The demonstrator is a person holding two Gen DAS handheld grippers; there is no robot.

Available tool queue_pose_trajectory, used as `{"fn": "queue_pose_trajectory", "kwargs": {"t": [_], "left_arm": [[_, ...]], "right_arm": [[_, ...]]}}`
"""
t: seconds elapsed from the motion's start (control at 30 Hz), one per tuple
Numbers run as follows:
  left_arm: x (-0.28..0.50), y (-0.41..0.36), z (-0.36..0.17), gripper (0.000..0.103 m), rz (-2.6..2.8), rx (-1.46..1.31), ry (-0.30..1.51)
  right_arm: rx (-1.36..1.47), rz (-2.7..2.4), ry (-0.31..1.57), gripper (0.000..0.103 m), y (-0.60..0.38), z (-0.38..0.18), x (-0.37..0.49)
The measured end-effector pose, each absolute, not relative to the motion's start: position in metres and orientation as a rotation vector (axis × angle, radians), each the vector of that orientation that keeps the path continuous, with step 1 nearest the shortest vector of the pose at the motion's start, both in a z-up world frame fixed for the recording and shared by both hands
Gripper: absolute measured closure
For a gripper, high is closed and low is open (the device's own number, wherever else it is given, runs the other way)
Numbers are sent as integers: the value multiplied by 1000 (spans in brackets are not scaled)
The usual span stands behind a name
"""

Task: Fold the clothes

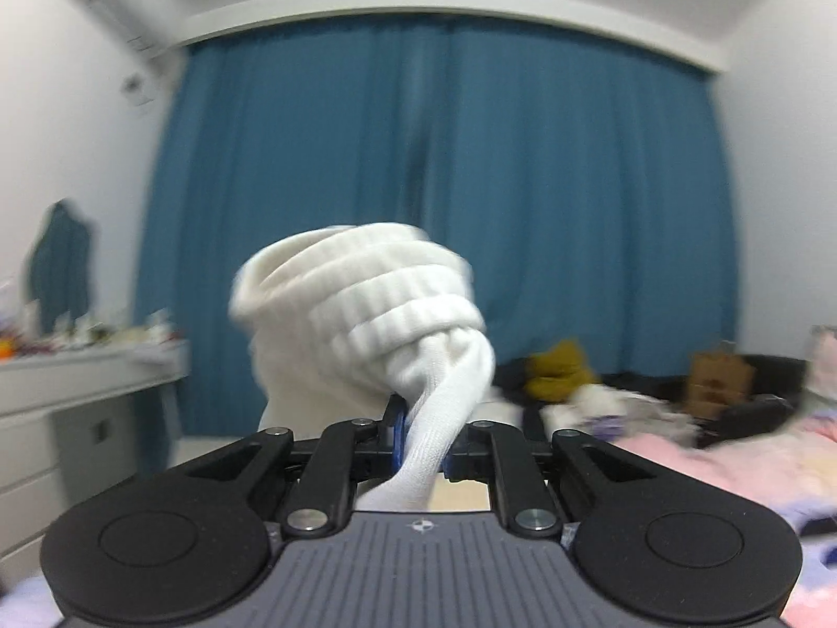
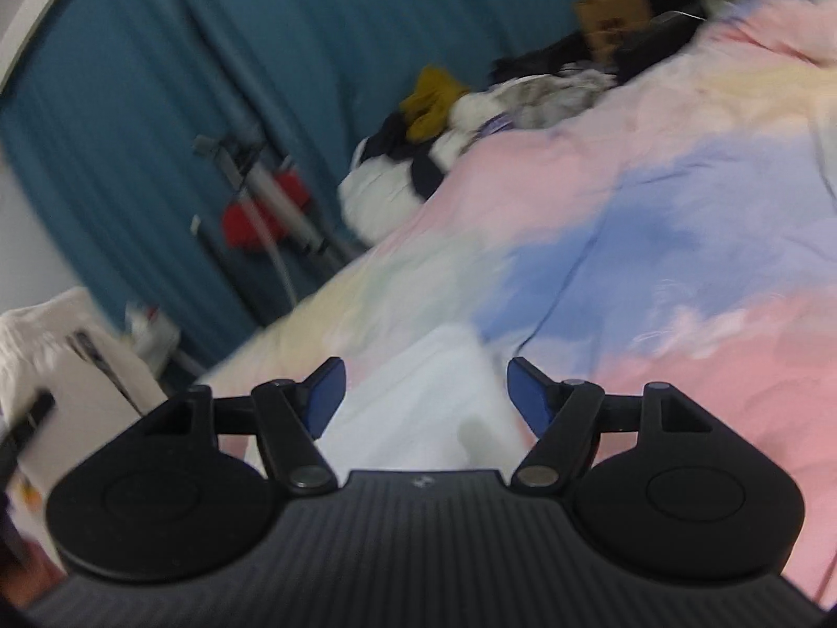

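Note:
My left gripper (image 1: 425,434) is shut on a white ribbed sock bundle (image 1: 361,314). It holds the bundle up in the air in front of the blue curtain, and a strip of the sock runs back between the fingers. My right gripper (image 2: 426,392) is open and empty, just above the pastel bedcover (image 2: 654,220). A white folded cloth (image 2: 418,408) lies on the bed right under its blue pads (image 2: 327,392). A pile of loose clothes (image 2: 471,104), white, dark and mustard, lies at the far edge of the bed, and shows in the left wrist view (image 1: 560,371) too.
A blue curtain (image 1: 444,199) fills the far wall. A white dresser (image 1: 78,397) with clutter stands at the left. A brown paper bag (image 1: 719,379) sits at the far right of the bed. A red vacuum (image 2: 261,204) stands beside the bed.

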State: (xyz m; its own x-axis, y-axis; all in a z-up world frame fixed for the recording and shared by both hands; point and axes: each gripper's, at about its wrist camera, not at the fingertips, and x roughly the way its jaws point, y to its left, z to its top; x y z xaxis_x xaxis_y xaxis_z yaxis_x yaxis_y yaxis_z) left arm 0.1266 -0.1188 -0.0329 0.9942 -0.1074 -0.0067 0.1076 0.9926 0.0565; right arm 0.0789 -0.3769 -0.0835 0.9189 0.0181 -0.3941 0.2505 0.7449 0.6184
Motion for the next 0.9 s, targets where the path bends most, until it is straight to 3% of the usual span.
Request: {"fn": "queue_pose_trajectory", "kwargs": {"t": [0.27, 0.43, 0.5, 0.6, 0.63, 0.9], "left_arm": [[117, -269, -153, 89, -312, 390, 198], [114, -278, -163, 85, -329, 470, 174], [117, -274, -161, 77, -364, 502, 199], [118, -247, -156, 37, -386, 573, 215], [116, -234, -154, 19, -397, 586, 218], [98, -149, -155, 18, -469, 636, 361]], "right_arm": [[962, -145, 339, 31, -433, -106, 72], [1036, -26, 367, 32, -440, -116, 83], [1046, 45, 398, 32, -433, -120, 93], [1014, 134, 455, 31, -419, -121, 105], [995, 154, 472, 31, -413, -120, 109], [882, 185, 589, 31, -382, -122, 138]]}}
